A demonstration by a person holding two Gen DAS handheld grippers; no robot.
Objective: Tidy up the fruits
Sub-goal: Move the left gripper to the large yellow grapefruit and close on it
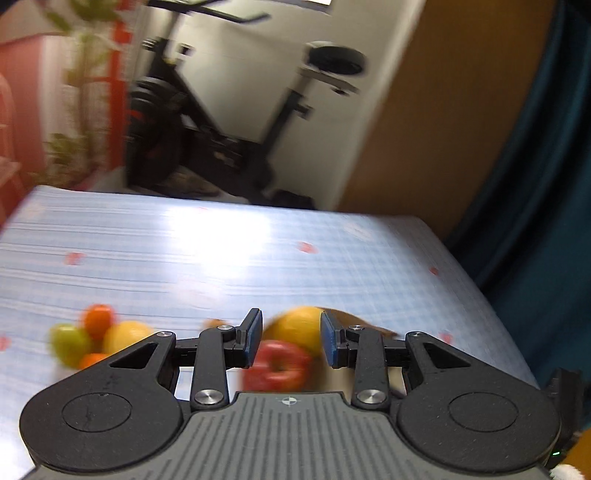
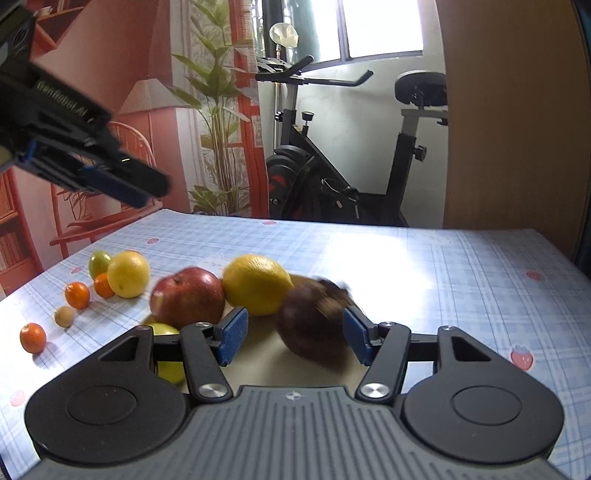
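Right wrist view: right hand-held gripper jaws apart around dark fruit on plate, near table edge; close squarely, gently; left hand-held gripper empty, nearly together.

Daylight comes from the window behind the bike, leaving a white glare patch on the glossy tabletop. The right wrist view is bright and mostly sharp; only the dark fruit is smeared. The left wrist view is streaked with motion blur throughout: fruits, bike and plant are soft. Both views bow at the edges.
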